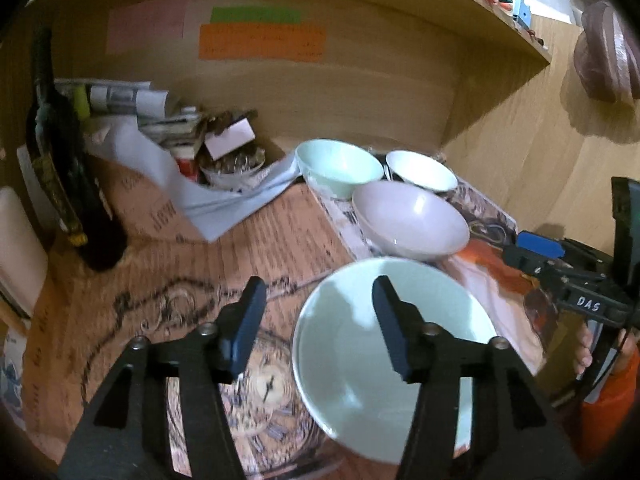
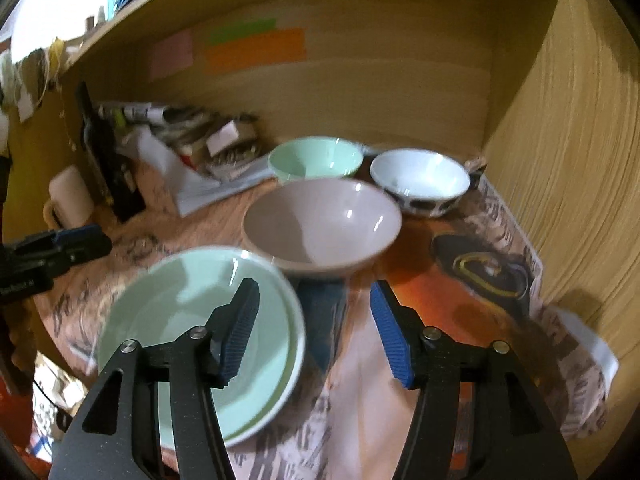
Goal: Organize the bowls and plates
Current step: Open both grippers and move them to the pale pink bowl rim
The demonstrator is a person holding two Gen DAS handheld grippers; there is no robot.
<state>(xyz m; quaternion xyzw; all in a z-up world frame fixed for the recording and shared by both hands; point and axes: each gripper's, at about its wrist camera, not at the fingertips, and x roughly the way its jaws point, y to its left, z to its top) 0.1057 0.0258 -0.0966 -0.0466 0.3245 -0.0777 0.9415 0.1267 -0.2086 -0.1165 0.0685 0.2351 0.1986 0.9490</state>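
A: What lies nearest the two tools?

B: A pale green dish (image 2: pixel 192 320), wide and shallow, on the desk (image 1: pixel 160 280). The left gripper (image 1: pixel 318 320) hangs above it, jaws apart, its right finger over the dish's inside and its left finger outside the rim. The right gripper (image 2: pixel 314 332) is also spread and holds nothing; its left finger overlaps the same dish and its right finger sits over the printed paper (image 2: pixel 440 320) covering the desk.

A: And behind that?

B: A pinkish bowl (image 2: pixel 322 226), just beyond the green dish and close to its rim. Farther back stand a green bowl (image 2: pixel 316 158) and, to its right, a white bowl with dark patches (image 2: pixel 420 182), near the wooden side wall (image 2: pixel 560 160).

A: What crowds the left side?

B: A dark bottle (image 1: pixel 60 168) stands upright, with loose papers and boxes (image 1: pixel 172 128) piled against the back panel and a small patterned bowl (image 1: pixel 232 172) among them. Coloured notes (image 1: pixel 260 42) are stuck on the back panel above.
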